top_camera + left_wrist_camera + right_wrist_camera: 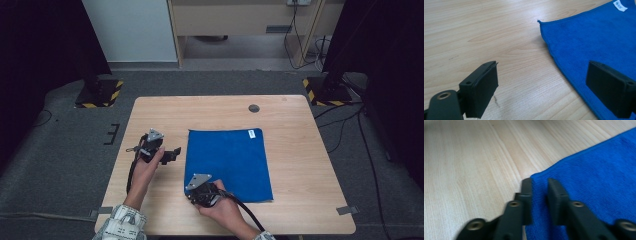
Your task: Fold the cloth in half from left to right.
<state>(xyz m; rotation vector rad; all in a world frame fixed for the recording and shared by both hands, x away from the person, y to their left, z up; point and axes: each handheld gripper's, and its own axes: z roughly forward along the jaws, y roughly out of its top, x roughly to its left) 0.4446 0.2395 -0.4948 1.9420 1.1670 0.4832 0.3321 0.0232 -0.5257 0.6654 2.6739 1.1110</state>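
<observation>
A blue cloth (230,162) lies flat on the wooden table (300,210), with a small white label (251,133) at its far right corner. My left gripper (172,152) hovers just left of the cloth's left edge. In the left gripper view its jaws (544,72) stand wide open with bare wood between them, and the cloth (594,37) runs under the right jaw. My right gripper (192,187) is at the cloth's near left corner. In the right gripper view, the right gripper (539,185) is shut narrowly, with the cloth's (599,175) corner pinched between its jaws.
A dark round grommet (254,108) sits near the table's far edge. Two stands with yellow-black striped bases (97,92) (325,90) flank the table's far corners on the grey floor. Bare wood surrounds the cloth on all sides.
</observation>
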